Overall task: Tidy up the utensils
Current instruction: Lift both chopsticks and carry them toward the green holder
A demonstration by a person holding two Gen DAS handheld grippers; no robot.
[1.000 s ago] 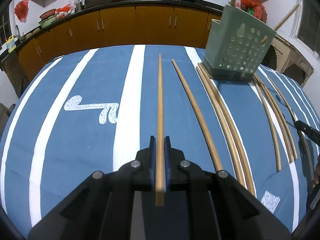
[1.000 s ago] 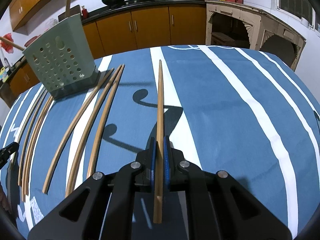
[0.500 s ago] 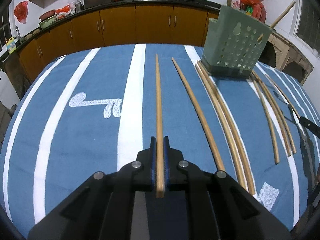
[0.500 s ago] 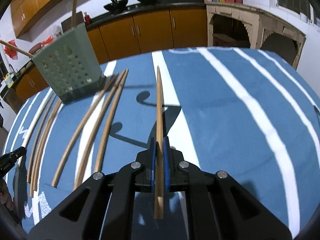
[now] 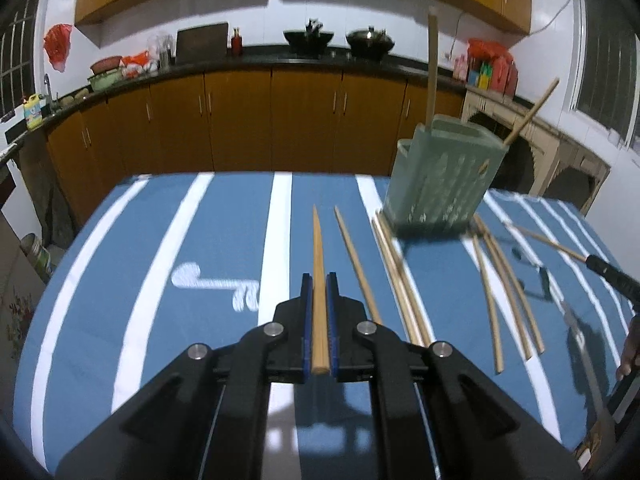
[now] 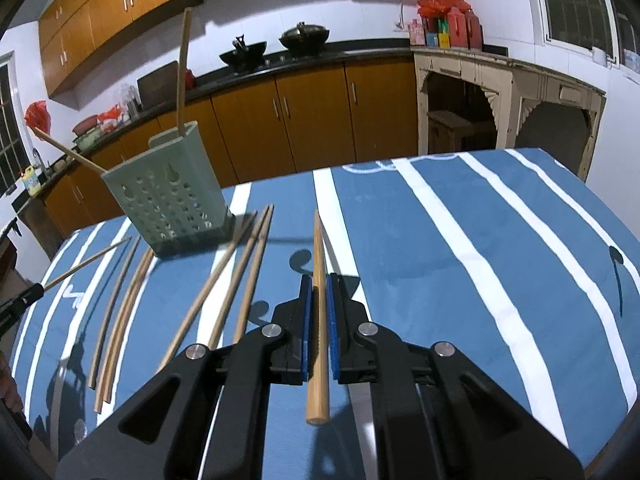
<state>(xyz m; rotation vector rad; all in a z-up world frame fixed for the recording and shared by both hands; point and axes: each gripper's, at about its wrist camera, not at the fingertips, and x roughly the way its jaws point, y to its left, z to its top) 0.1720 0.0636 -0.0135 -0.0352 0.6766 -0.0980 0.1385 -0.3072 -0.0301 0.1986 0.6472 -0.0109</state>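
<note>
My left gripper (image 5: 319,280) is shut on a wooden chopstick (image 5: 318,248) that points forward, lifted off the blue striped cloth (image 5: 224,240). The right gripper (image 6: 319,282) is likewise shut on a chopstick (image 6: 318,248), raised above the cloth (image 6: 440,240). A green perforated utensil holder (image 5: 440,184) (image 6: 170,196) stands at the table's far side with two chopsticks sticking out of it. Several loose chopsticks (image 5: 394,276) (image 6: 224,280) lie on the cloth on both sides of the holder. In the left wrist view the other gripper's chopstick (image 5: 548,242) shows at the right edge.
Brown kitchen cabinets (image 5: 280,120) and a dark counter with two woks (image 5: 308,38) run behind the table. A cream side table (image 6: 508,92) stands at the right. The table's far edge lies just behind the holder.
Both grippers have risen with their chopsticks and tilted up, so the cabinets and wall fill more of each view. The holder and loose chopsticks lie lower and farther off.
</note>
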